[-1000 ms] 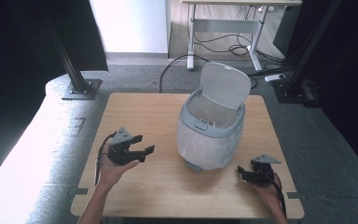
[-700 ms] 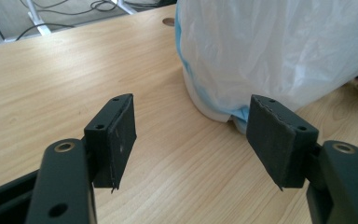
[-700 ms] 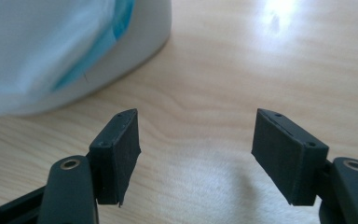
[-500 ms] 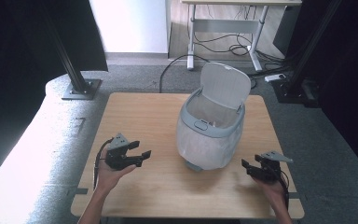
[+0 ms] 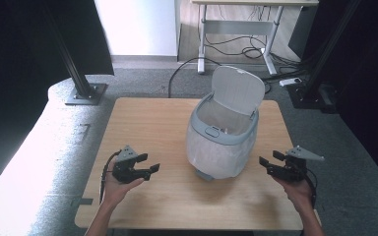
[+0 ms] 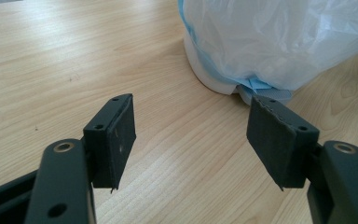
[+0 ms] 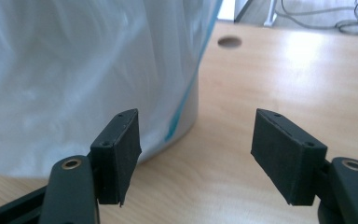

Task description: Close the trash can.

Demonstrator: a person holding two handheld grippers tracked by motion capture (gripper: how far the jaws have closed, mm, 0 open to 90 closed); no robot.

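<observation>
A small lidded trash bin (image 5: 224, 135) stands right of centre on the wooden table (image 5: 142, 118), its lid (image 5: 237, 90) tipped up and back, and a thin white bin liner (image 5: 216, 152) draped over the outside of its body. The person's two hands sit low in the high view, one on each side of the bin, both apart from it. The left gripper (image 5: 146, 164) has its jaws spread wide with nothing between them; the right gripper (image 5: 269, 162) is likewise spread and empty.

The work in hand looks like dealing with that liner. I'd bring both grippers in level toward the loose plastic, take a pinch of film only, not the hard wall behind it, and keep the two sides even so the light bin doesn't tip or slide.

The left gripper view shows what the high view hides: below the liner's hem sit the bin's white base (image 6: 209, 79) and a bunched blue strip (image 6: 261, 88), lower right of the plastic. The right gripper view shows a blue edge (image 7: 179, 109) running down the liner against the grey bin wall, and a round cable hole (image 7: 229, 42) in the tabletop near the top of the frame
</observation>
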